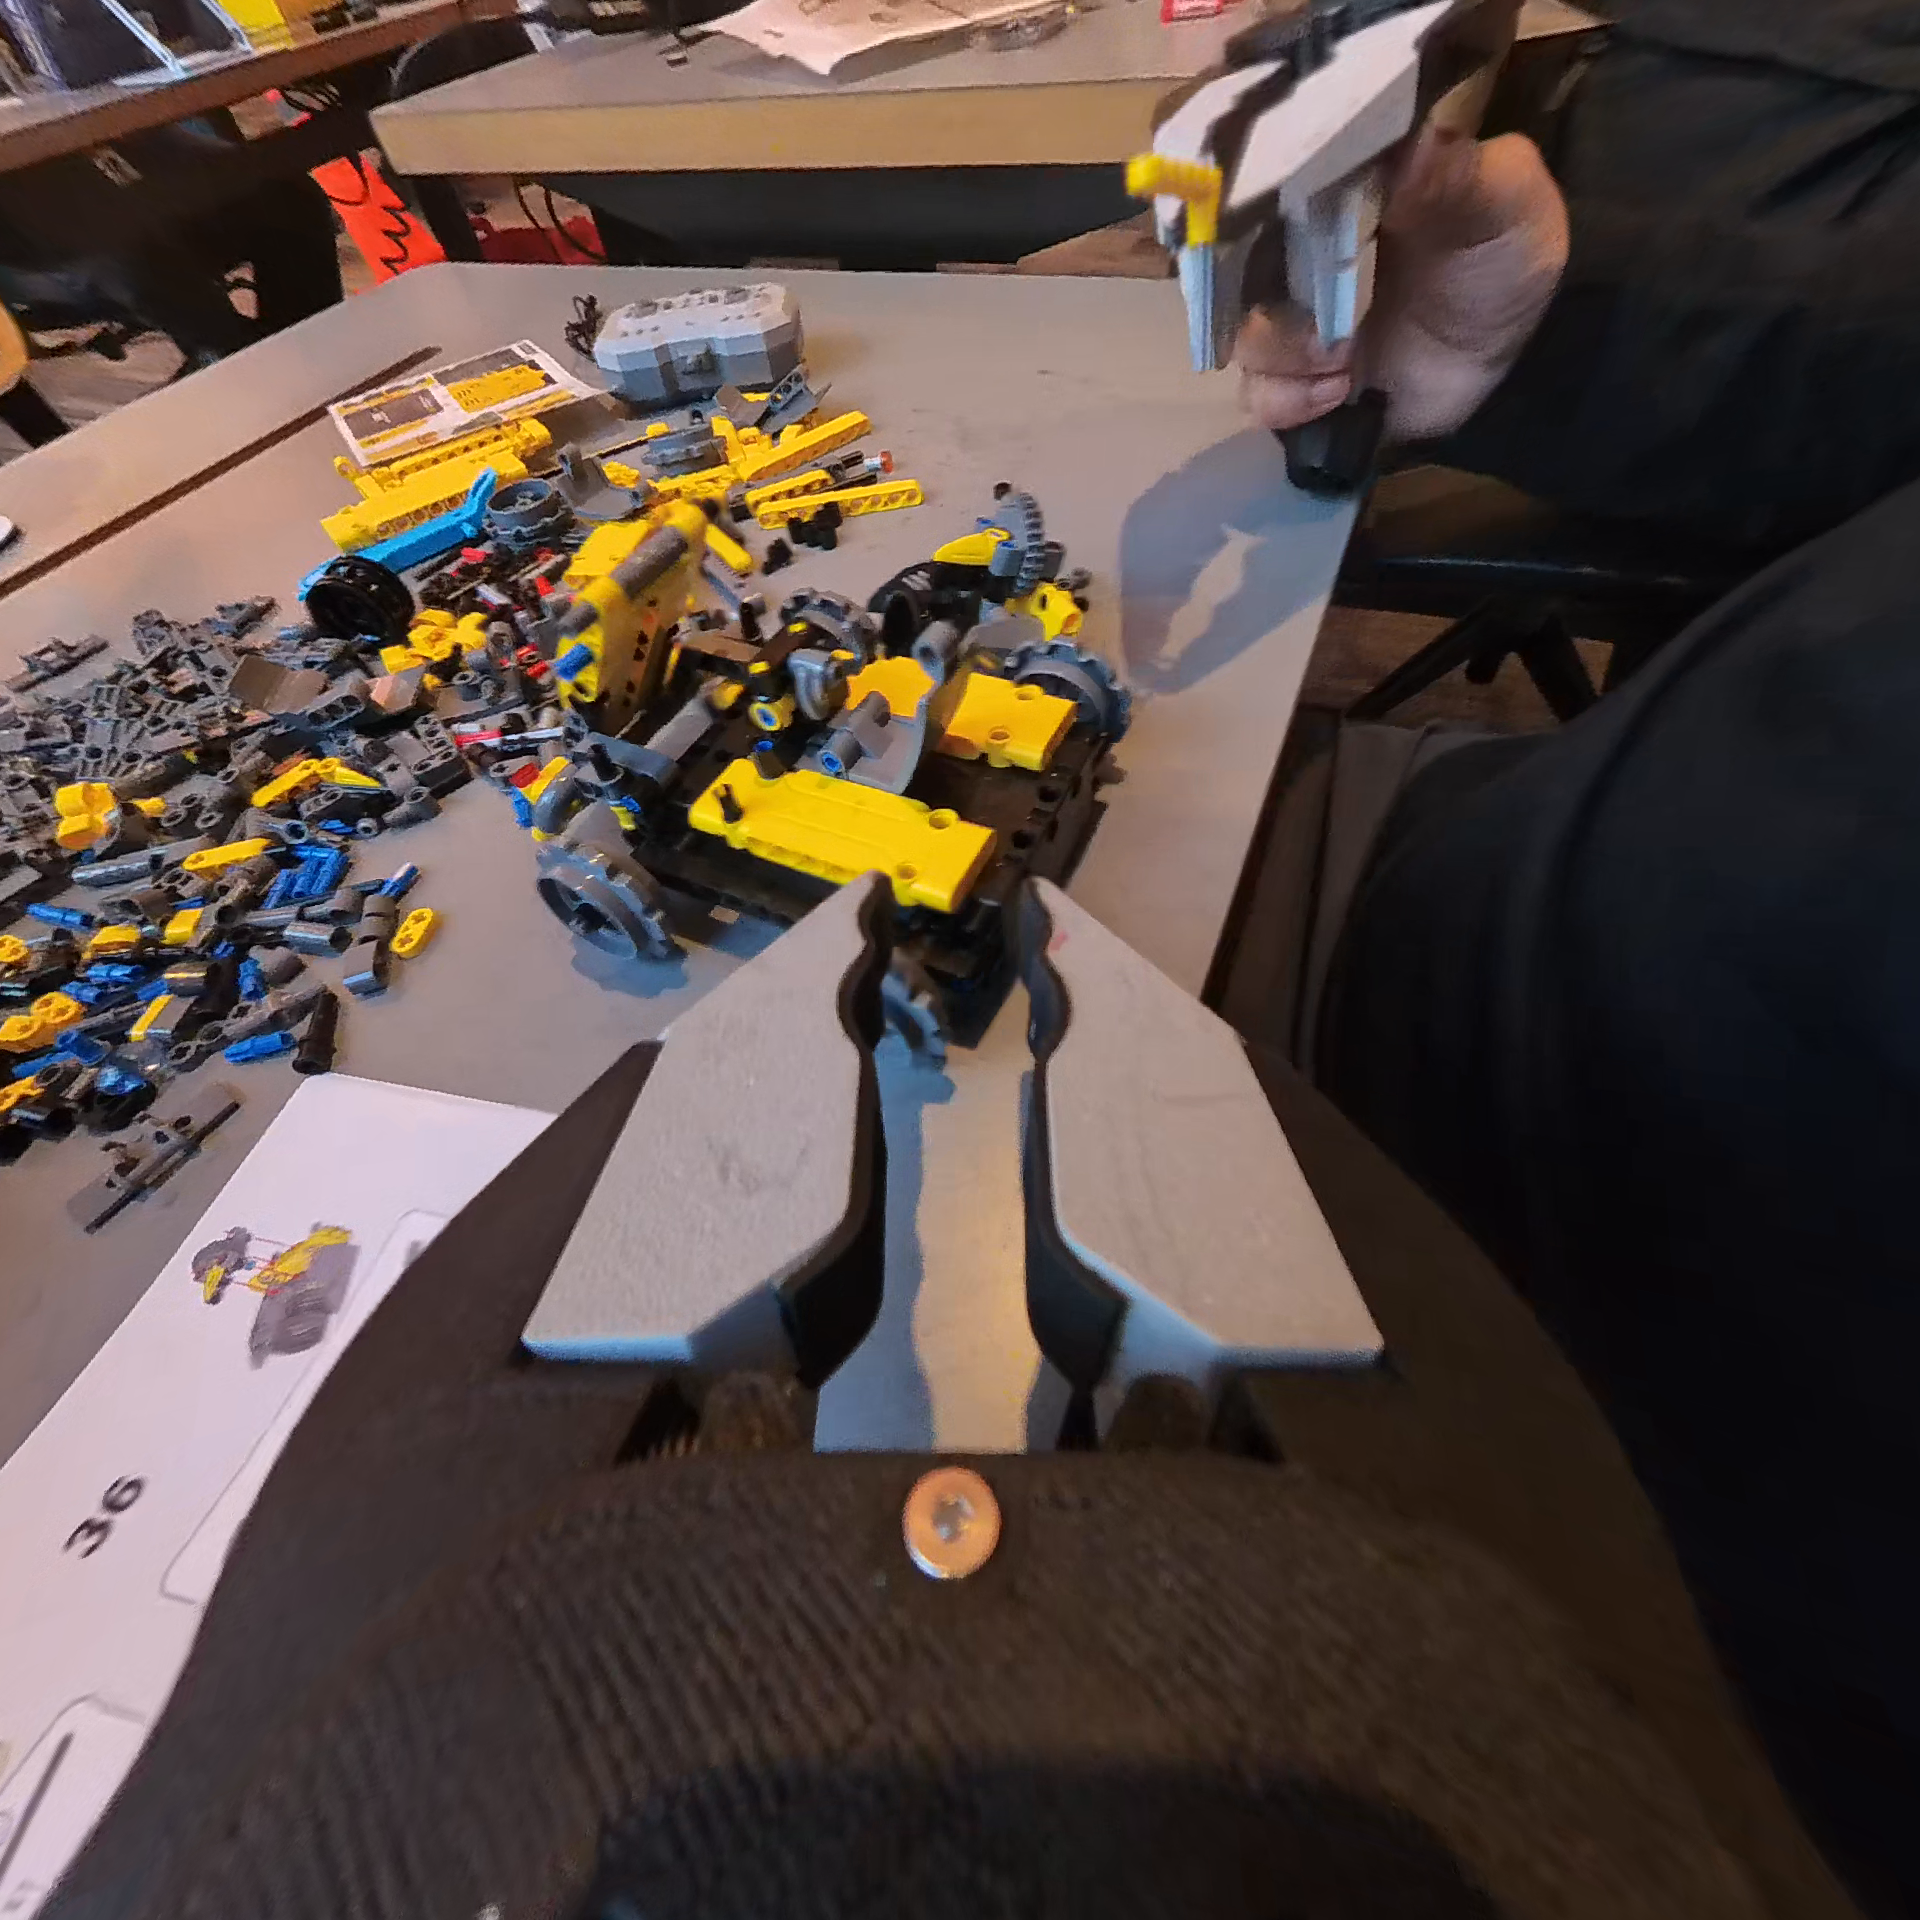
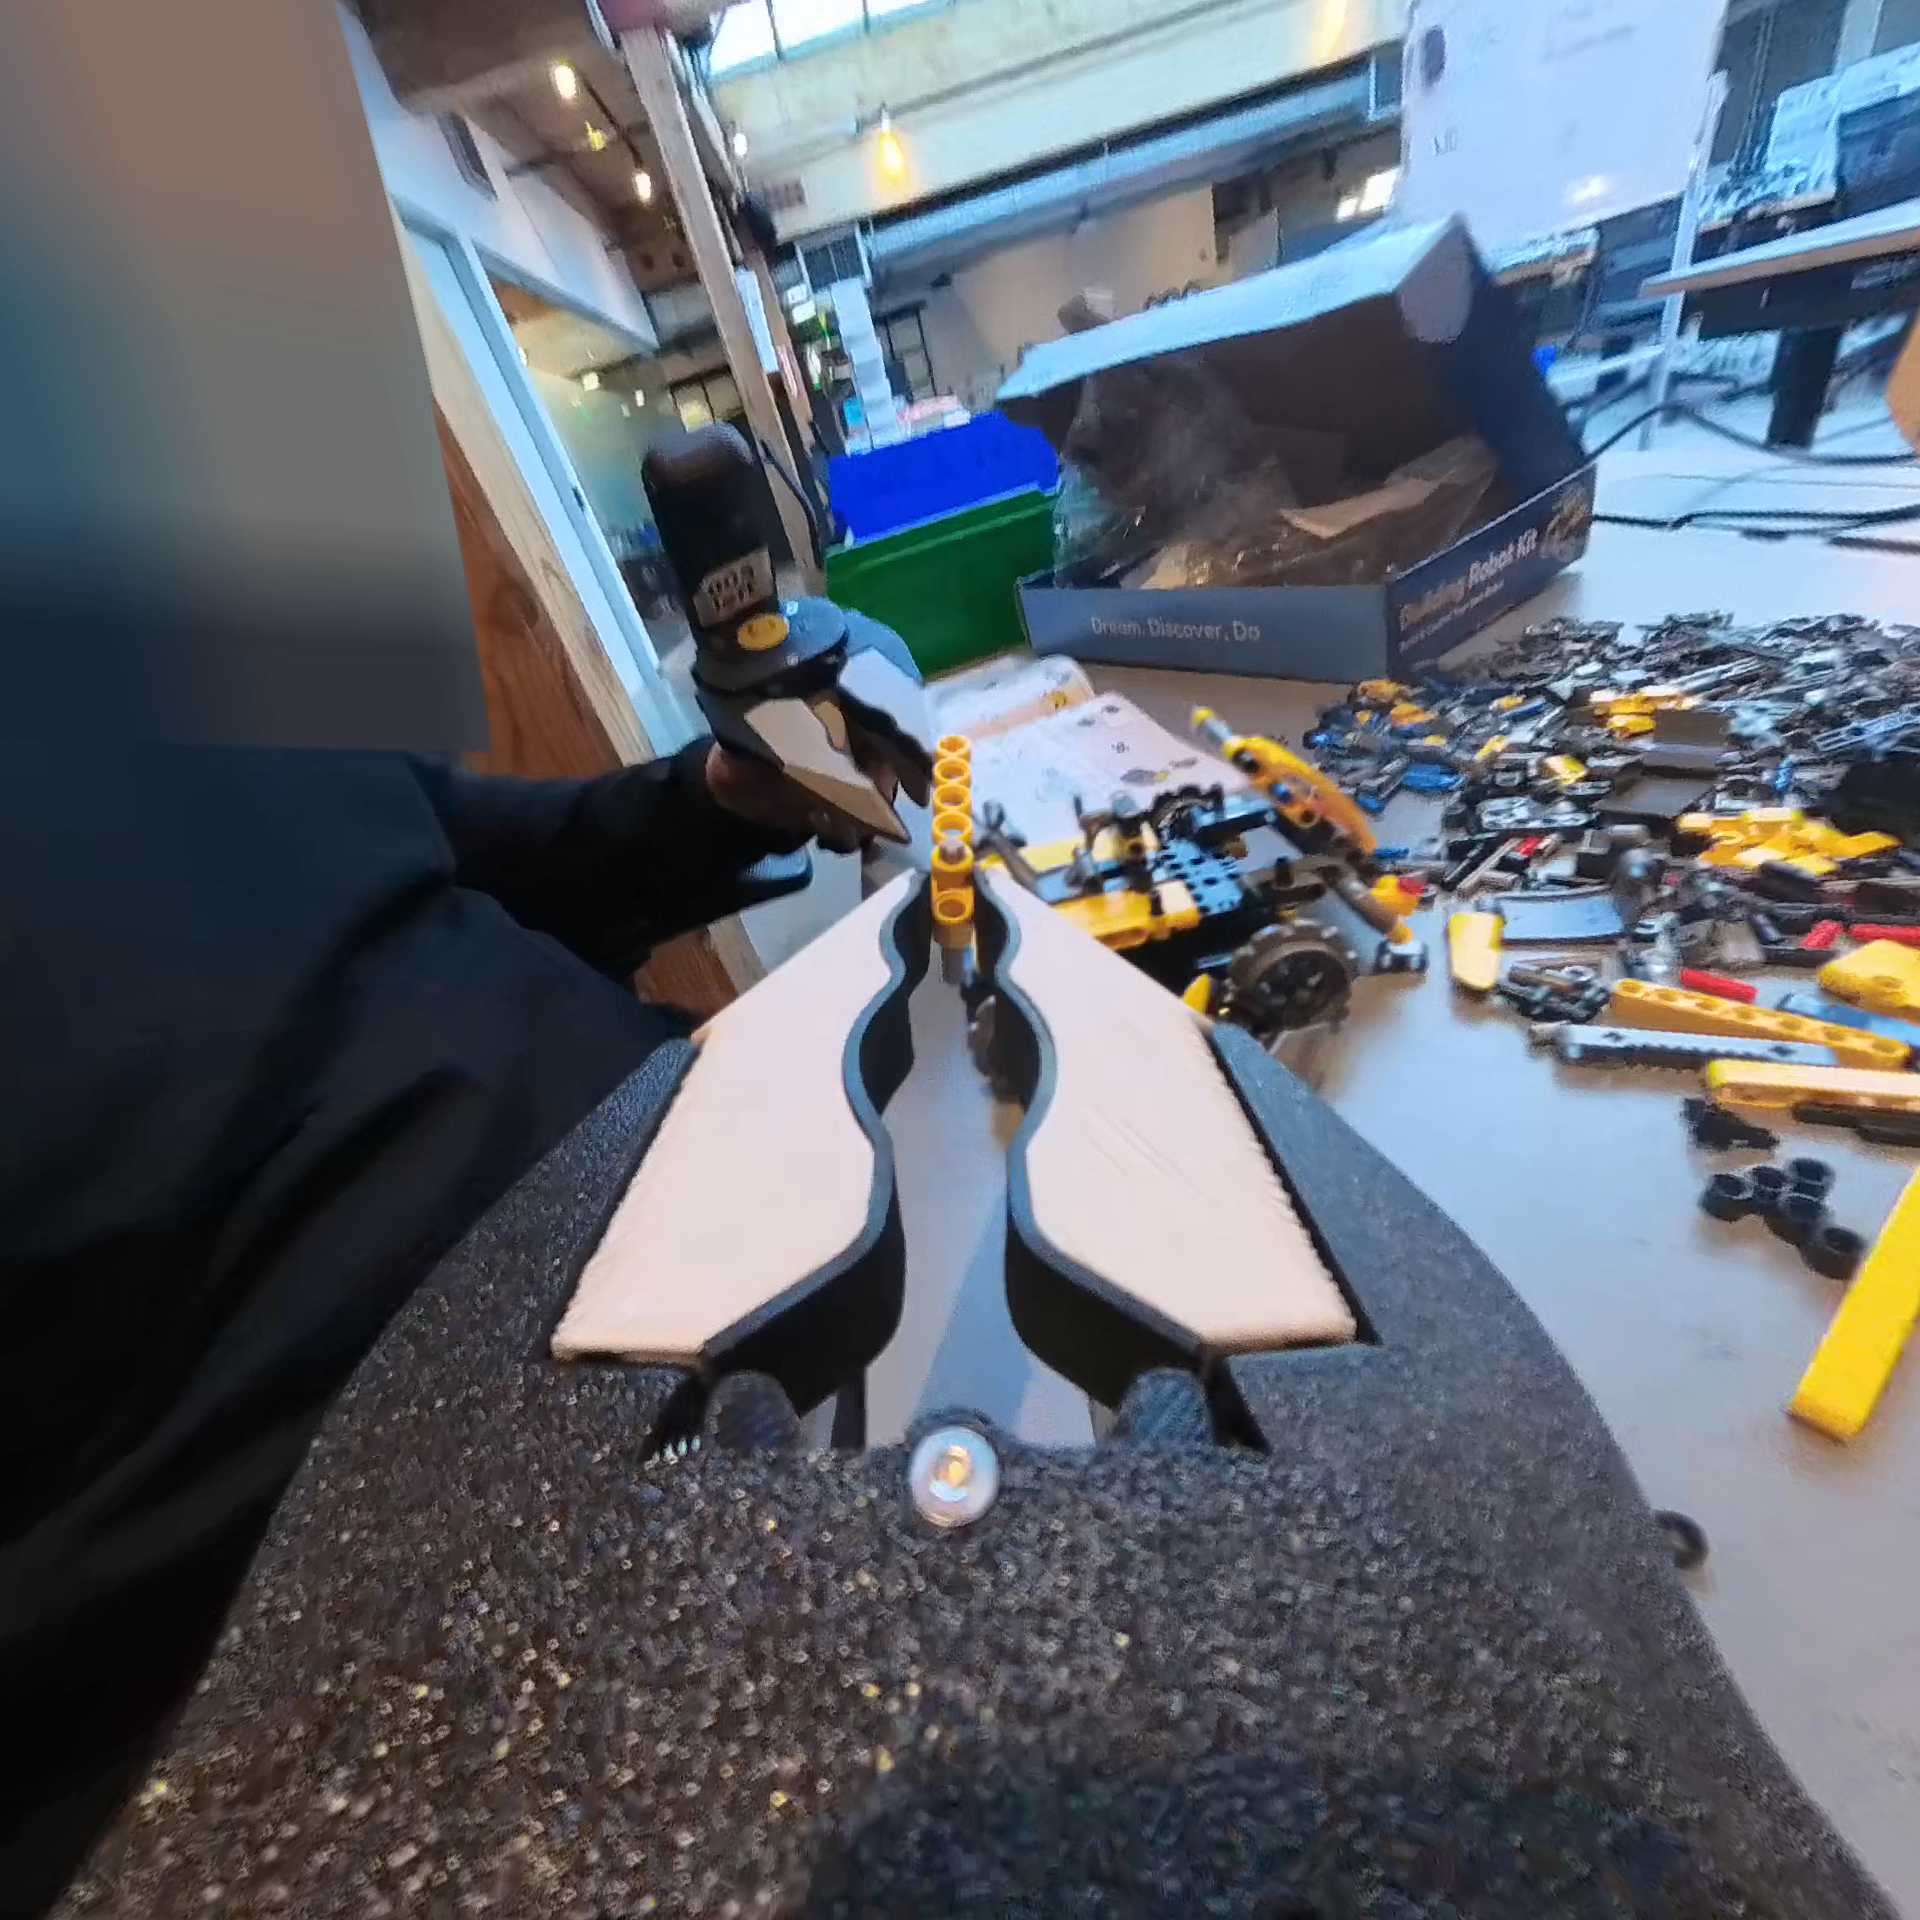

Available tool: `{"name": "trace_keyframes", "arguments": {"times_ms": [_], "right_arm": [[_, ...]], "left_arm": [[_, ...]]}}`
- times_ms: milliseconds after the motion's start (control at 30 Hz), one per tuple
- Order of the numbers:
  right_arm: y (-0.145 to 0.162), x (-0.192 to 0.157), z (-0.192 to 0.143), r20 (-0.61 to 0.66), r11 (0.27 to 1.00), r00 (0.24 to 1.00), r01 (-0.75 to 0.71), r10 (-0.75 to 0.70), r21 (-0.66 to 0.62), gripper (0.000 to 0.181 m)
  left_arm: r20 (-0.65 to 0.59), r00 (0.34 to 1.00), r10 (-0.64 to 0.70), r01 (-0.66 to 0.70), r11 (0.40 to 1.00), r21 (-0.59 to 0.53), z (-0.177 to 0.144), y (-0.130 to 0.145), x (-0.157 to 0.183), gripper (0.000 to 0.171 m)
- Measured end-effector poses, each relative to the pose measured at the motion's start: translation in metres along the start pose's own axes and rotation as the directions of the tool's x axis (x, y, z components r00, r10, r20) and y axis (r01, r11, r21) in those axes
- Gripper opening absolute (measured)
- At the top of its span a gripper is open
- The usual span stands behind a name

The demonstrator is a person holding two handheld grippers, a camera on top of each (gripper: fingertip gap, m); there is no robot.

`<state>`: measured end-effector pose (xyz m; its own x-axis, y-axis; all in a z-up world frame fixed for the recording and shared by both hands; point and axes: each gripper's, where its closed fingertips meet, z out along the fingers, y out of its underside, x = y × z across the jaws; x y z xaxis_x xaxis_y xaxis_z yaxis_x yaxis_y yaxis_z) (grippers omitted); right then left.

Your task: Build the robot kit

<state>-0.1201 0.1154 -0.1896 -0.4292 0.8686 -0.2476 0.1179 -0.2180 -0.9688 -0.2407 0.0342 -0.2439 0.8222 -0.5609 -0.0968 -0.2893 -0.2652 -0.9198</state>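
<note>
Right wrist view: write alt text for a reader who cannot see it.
The right gripper pinches a yellow holed beam upright at its fingertips, above a grey table. Just beyond stands a partly built yellow-and-black vehicle, with loose pieces to the right and an open cardboard box behind. The left gripper hovers at left.

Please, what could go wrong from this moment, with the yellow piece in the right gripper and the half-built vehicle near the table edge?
1. The right gripper pinches the yellow beam only at its lower end, so the beam could twist or slip out.
2. The half-built vehicle sits close to the table edge; a push from the left gripper, open right beside it, might slide it off.
3. Loose parts crowd the table and could be knocked.
</note>
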Motion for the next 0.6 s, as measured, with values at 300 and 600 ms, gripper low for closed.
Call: {"name": "trace_keyframes", "arguments": {"times_ms": [300,600], "right_arm": [[0.055,-0.035,0.046,0.026,0.924,0.988,0.151,-0.151,-0.352,0.007],[0.075,-0.039,0.083,0.104,0.859,0.971,0.238,-0.215,-0.453,0.007]], "left_arm": [[-0.102,0.994,0.048,-0.052,0.998,-0.042,0.023,-0.022,0.053,0.021],[-0.189,0.982,-0.001,-0.009,0.999,-0.051,0.038,-0.02,0.066,0.005]]}}
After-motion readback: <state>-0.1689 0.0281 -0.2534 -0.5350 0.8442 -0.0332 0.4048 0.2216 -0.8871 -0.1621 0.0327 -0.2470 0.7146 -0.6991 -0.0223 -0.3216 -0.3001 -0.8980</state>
